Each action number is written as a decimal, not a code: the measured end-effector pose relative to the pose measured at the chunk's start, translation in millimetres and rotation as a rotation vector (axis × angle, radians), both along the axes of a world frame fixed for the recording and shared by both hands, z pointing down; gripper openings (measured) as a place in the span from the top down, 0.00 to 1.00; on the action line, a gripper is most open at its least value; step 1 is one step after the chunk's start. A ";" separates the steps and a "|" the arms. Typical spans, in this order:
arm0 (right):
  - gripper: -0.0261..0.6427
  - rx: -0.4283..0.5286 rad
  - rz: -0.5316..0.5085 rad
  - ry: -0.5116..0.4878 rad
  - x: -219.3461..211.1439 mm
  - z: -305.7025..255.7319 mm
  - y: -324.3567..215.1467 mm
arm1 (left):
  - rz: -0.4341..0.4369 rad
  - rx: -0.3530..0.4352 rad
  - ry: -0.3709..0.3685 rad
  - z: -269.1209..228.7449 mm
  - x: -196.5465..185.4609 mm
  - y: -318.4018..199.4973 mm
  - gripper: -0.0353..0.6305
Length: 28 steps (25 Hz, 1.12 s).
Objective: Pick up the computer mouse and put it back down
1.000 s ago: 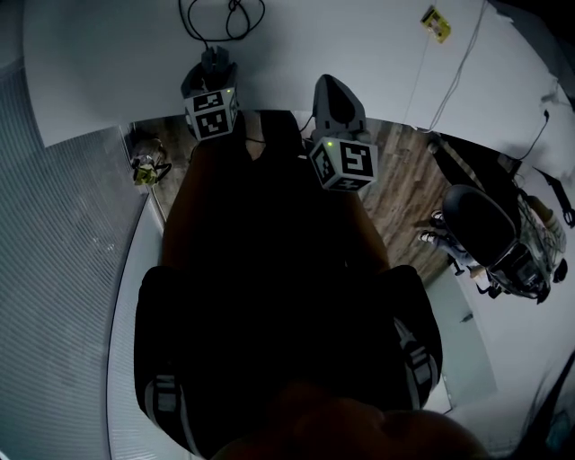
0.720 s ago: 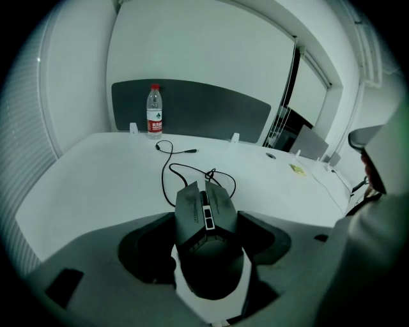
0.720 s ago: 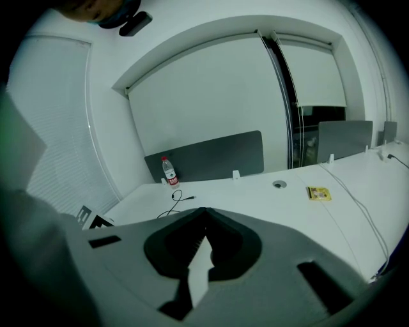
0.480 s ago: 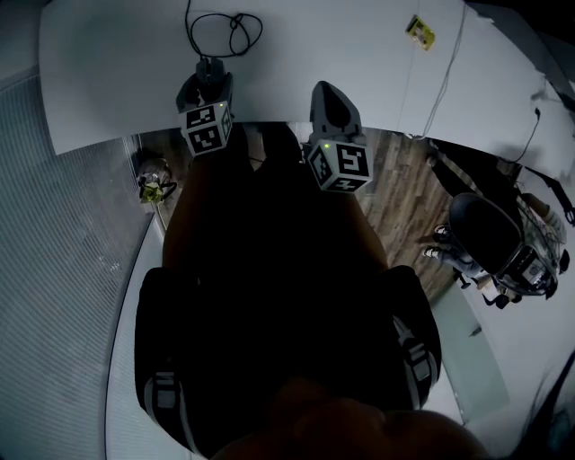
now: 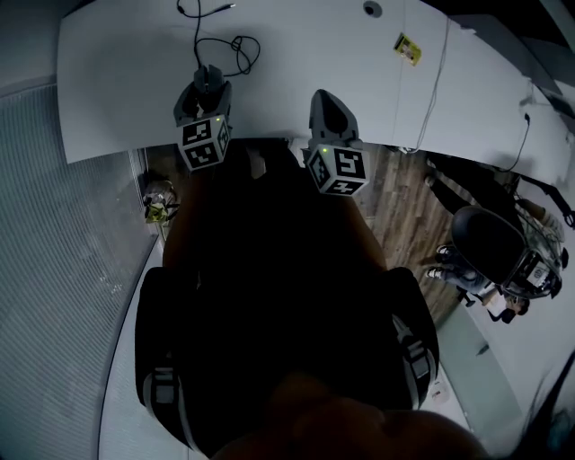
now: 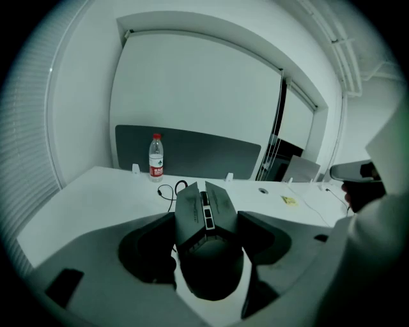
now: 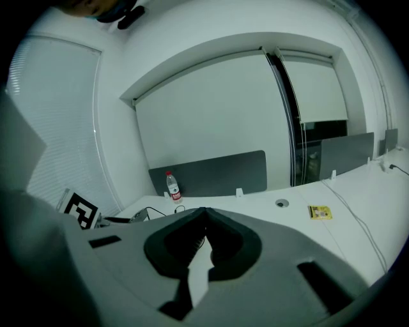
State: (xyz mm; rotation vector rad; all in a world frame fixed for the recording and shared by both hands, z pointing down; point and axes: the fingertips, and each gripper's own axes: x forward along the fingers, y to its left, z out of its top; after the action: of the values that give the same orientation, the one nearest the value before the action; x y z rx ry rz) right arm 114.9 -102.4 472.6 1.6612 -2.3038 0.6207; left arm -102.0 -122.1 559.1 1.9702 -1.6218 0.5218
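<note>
A dark grey computer mouse (image 6: 206, 214) sits between the jaws of my left gripper (image 6: 208, 239), which is shut on it and holds it above the white table (image 6: 102, 191). Its black cable (image 6: 167, 190) runs down in loops onto the table (image 5: 296, 54). In the head view the left gripper (image 5: 206, 90) is over the table's near edge, with the cable (image 5: 225, 45) coiled beyond it. My right gripper (image 5: 327, 106) hangs beside it at the same edge. In its own view the right gripper (image 7: 204, 214) is shut, tips touching, with nothing held.
A water bottle (image 6: 156, 157) stands at the table's back in front of a grey partition (image 6: 192, 150). A yellow sticker (image 5: 407, 48), a round cable hole (image 5: 372, 8) and a white cord (image 5: 437, 72) lie to the right. An office chair (image 5: 490, 243) stands on the wood floor.
The head view has tilted so more of the table shows. Both grippers stay at the table's near edge, the left one still holding the mouse.
</note>
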 end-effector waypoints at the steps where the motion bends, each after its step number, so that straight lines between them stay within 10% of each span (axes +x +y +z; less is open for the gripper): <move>1: 0.96 0.009 -0.001 0.001 -0.2 -3.2 -0.8 | -0.004 0.014 0.003 -6.3 -1.9 -0.9 0.50; 28: 0.96 0.181 -0.035 -0.019 -27.4 -70.1 5.9 | -0.014 0.449 0.017 -199.1 -30.3 31.3 0.50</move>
State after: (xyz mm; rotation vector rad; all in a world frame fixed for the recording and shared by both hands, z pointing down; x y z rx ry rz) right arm 87.5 -96.4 402.4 1.6930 -2.4615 0.4329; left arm -132.3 -90.9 359.9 2.2649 -1.8623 0.1374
